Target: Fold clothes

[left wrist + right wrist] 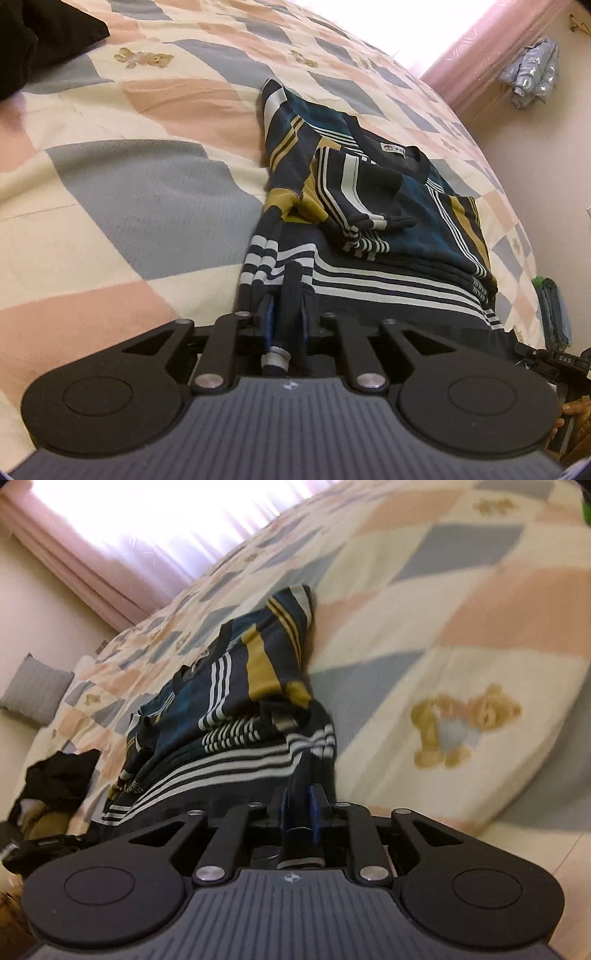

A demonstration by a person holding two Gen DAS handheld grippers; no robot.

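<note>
A striped sweater [388, 221] in navy, teal, mustard and white lies partly folded on the bed, sleeves laid over its chest, collar and label facing up. My left gripper [288, 306] is shut on the sweater's near hem at its left corner. My right gripper [303, 794] is shut on the same hem at the sweater's [229, 701] right corner. A pinch of striped fabric stands up between each pair of blue pads. The right wrist view is blurred by motion.
The bed's quilt [129, 192] has pink, blue and cream diamonds with teddy bears. A black garment [33, 33] lies at the far left, also in the right wrist view [59, 779]. A grey cushion [35, 690] sits by the wall. Pink curtains [487, 55] hang beyond the bed.
</note>
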